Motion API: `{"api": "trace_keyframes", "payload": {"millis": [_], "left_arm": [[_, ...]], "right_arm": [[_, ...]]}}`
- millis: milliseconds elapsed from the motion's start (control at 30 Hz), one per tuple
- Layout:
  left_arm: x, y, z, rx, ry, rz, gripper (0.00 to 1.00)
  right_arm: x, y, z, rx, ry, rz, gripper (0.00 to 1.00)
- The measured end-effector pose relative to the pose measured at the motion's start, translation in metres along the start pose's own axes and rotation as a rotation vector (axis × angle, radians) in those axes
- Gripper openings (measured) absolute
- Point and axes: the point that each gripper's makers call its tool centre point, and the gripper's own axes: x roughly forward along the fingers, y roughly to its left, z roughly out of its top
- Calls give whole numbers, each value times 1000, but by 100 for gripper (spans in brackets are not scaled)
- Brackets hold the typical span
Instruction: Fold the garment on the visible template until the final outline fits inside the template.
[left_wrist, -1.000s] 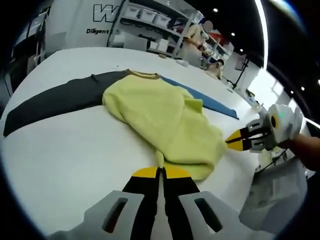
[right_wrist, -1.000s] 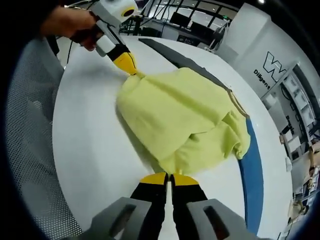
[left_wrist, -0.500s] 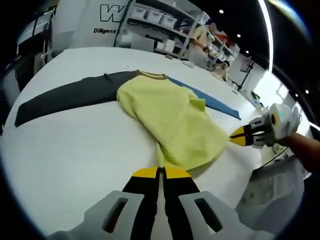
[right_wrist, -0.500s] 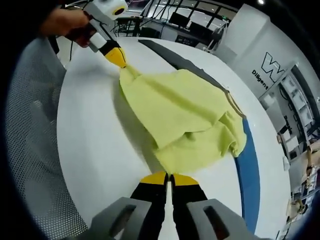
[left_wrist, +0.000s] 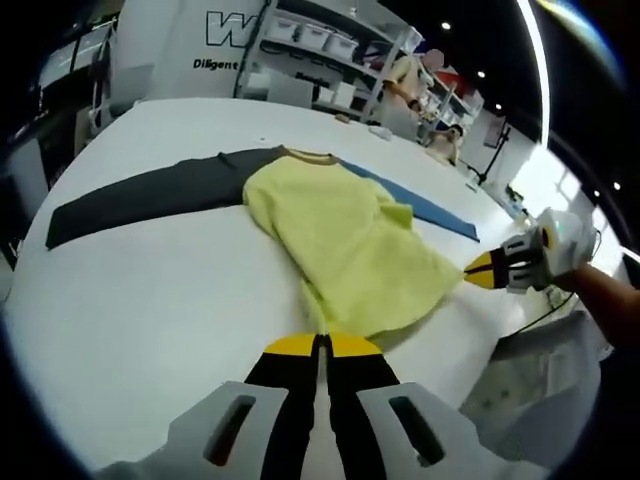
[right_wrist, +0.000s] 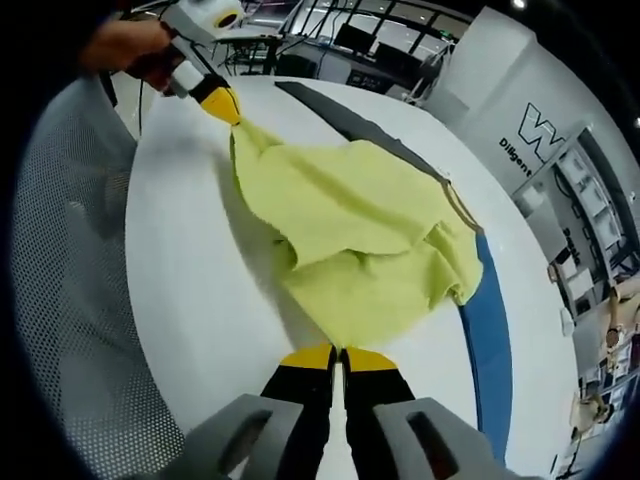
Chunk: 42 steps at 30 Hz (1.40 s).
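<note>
While the yellow garment (left_wrist: 355, 245) lies bunched and creased on the white table (left_wrist: 150, 290), its body is stretched between the left gripper (left_wrist: 321, 344), jaws closed on one hem corner, and the right gripper (right_wrist: 337, 357), jaws pinched on the other. The left gripper view shows a dark grey sleeve (left_wrist: 140, 190) at the left, then the blue sleeve (left_wrist: 430, 208) and shelving (left_wrist: 320, 45) behind. In the right gripper view, a mesh chair (right_wrist: 70, 300) stands beside the table.

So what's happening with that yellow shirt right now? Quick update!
Left gripper and right gripper both shut on yellow shirt hem corners. Shirt stretched between them over white table, sleeves spread flat. Nothing in the way.
</note>
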Motion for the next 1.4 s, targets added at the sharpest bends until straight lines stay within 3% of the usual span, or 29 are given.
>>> {"api": "trace_keyframes", "payload": {"millis": [400,833,1200,1400], "left_arm": [[-19,4,-2,-12,-19,19,0],[-35,24,-21,-26,21,62,0],[-46,37,-51,8,151,76,0],[-48,41,-69,23,224,80,0]], "right_arm": [[-14,-1,1,-9,-5,-1,0],[-22,-9,-26,17,39,2,0],[-25,-6,-53,37,101,30,0],[-31,12,-73,53,171,114,0]]}}
